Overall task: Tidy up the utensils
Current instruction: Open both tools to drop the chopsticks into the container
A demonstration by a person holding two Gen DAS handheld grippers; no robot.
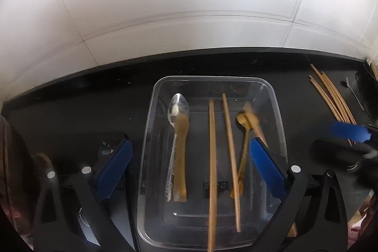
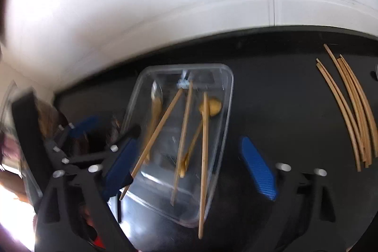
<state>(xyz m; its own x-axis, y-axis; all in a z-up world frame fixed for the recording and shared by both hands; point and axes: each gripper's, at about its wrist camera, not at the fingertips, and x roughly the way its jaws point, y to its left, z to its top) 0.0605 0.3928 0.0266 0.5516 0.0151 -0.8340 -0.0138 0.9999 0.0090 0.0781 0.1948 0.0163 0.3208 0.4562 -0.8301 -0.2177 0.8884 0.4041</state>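
A clear plastic tray [image 1: 151, 110] sits on the black counter. It holds a metal spoon [image 1: 178, 104], a wooden spatula [image 1: 180, 157], chopsticks [image 1: 212, 157] and a small wooden spoon [image 1: 244, 141]. My left gripper [image 1: 189, 157] is open above the tray, its blue pads either side. The tray [image 2: 226, 96] also shows in the right wrist view with chopsticks [image 2: 204, 157] sticking out over its near rim. My right gripper [image 2: 189, 164] is open and empty over the tray; its blue finger [image 1: 349, 131] shows at the right of the left wrist view.
A bundle of loose chopsticks [image 1: 335, 98] lies on the counter at the right, also in the right wrist view [image 2: 352, 110]. A small metal spoon [image 1: 353, 91] lies beyond it. A white tiled wall [image 1: 189, 4] stands behind the counter. A dark object [image 1: 111, 145] sits left of the tray.
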